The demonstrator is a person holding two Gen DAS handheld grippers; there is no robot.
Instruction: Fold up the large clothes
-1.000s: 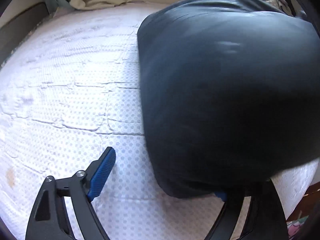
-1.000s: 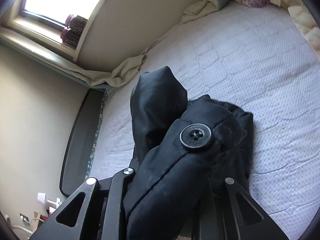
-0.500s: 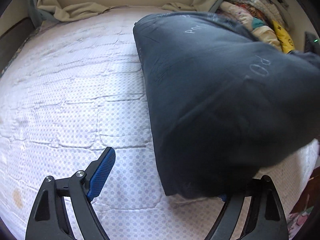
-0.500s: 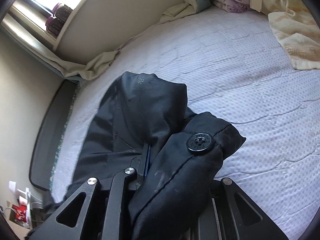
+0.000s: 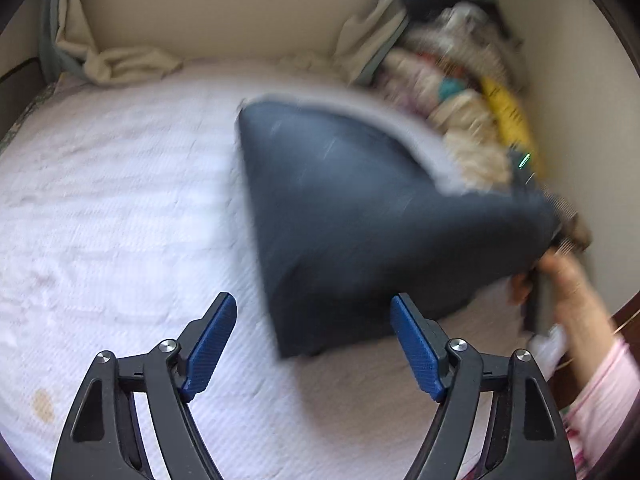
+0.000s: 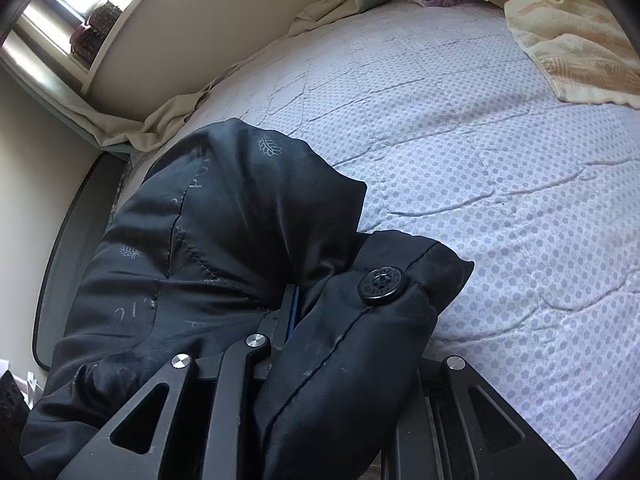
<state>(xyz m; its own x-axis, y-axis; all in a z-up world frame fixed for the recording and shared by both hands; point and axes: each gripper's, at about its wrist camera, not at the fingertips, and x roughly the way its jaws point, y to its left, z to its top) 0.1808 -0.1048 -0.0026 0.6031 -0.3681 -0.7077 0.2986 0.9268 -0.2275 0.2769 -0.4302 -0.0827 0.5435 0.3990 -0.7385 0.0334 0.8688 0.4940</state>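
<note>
Black buttoned coat (image 5: pixel 360 216): centre-right on mattress (image 5: pixel 120 200) | left hand-held gripper (image 5: pixel 314 344): spread, empty | right hand-held gripper (image 6: pixel 352 320): clamped on buttoned edge (image 6: pixel 382 280) | risk: slick lining slipping, single-corner lift bunching fold.

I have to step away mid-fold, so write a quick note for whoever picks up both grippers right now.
Left gripper: jaws wide open, empty, hovering over the mattress just short of the coat's near corner.
Right gripper: jaws shut on the black coat, clamped on a thick edge by the button, holding that end up.
The coat's far end rests on the mattress, its lining facing up.
Done: coat brought to the bed.
Left: spread it flat, then make every fold.
</note>
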